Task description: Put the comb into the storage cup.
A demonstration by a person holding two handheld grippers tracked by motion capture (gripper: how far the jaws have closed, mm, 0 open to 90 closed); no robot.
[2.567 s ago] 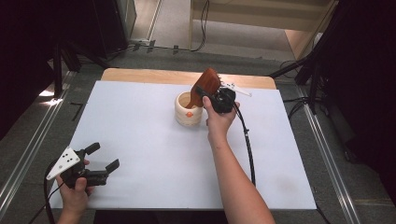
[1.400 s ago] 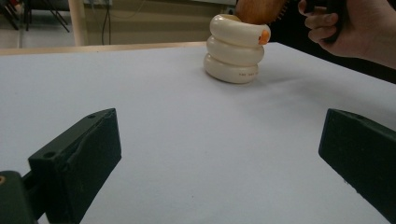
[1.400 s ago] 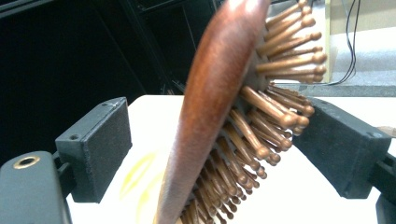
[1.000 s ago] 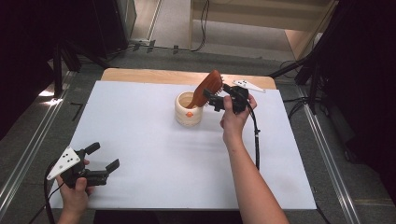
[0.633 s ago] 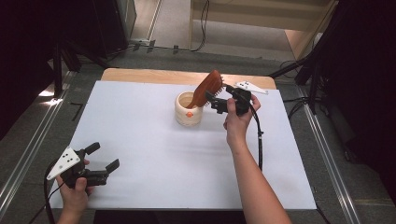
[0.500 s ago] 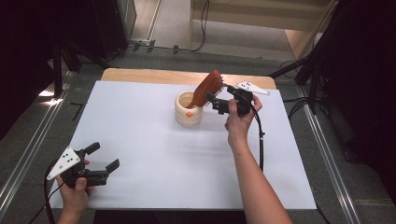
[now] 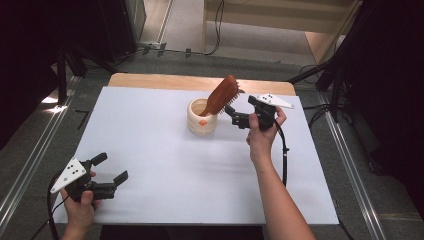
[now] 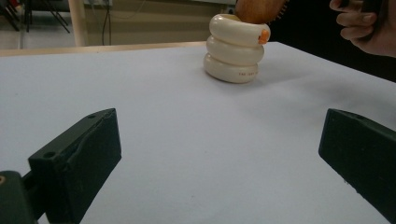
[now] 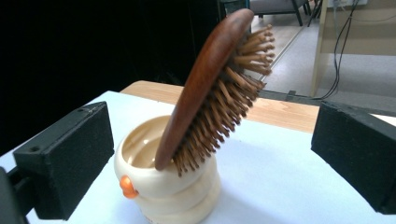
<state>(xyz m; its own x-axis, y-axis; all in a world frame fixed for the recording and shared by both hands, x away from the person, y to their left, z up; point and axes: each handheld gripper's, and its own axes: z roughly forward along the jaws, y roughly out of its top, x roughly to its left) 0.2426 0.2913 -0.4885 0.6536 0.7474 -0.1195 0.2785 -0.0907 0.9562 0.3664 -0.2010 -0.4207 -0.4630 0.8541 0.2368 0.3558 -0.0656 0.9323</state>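
Wooden hairbrush (image 7: 223,93) leaning in cream holder (image 7: 201,118) near desk's (image 7: 165,160) far edge; right claw (image 7: 235,117) spread beside it, left claw (image 7: 111,168) spread at near-left corner.

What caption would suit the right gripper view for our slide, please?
Wooden hairbrush leaning handle-down in a cream ringed cup, framed by the open right gripper.

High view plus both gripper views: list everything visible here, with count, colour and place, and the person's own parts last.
table: one, white top with a wooden far edge, centre.
cup: one, cream, ribbed, orange mark on its side, far centre of the table.
hairbrush: one, brown wood, handle down in the cup, leaning on its rim, bristles toward the right gripper.
left gripper: one, black, open, near left corner.
right gripper: one, black, open, beside the cup.
hands: two, one on each gripper.
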